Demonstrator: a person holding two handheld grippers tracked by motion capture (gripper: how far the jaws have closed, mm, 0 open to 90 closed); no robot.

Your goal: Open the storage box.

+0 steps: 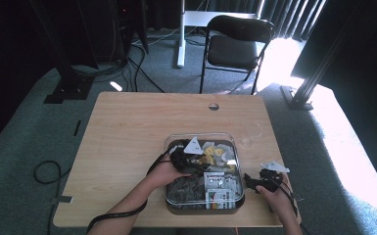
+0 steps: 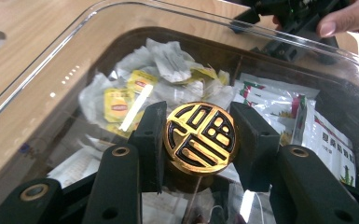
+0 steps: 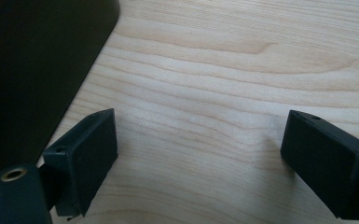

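clearly clamped: left gripper [image 2: 199, 140] pinching the round gold-and-black knob [image 2: 200, 137] of the clear lid [image 1: 225, 139], pads flat against both sides of the knob. lid over the dark box [image 1: 203, 205] near the front edge of the table [image 1: 127, 127], slightly right of the middle, with tea bags [image 2: 121, 100] and white sachets [image 2: 326, 140] visible through the plastic below.

right gripper [image 3: 200, 158] parked on bare wood beside the box's right side, close to the table's front right corner, jaws spread wide around nothing. seen too in the high view [image 1: 254, 182] and beyond the lid's far rim in the left gripper view [image 2: 289, 28].

probably the lid-lifting step, so risks as judged from here:

- smooth, rounded knob between flat pads: could rotate or slide out under the lid's weight, dropping the lid back onto the packets.
- single central hold on a wide lid: likely to tip, catching one rim on the box wall and dragging the box toward the front edge.
- box unbraced, with the right gripper apart from it: may ride up with a sticking lid, then fall and scatter packets.
- right gripper and its hand just beside the box: an easy bump for a swinging lid.

safer with a straight, slow rise and the box steadied.
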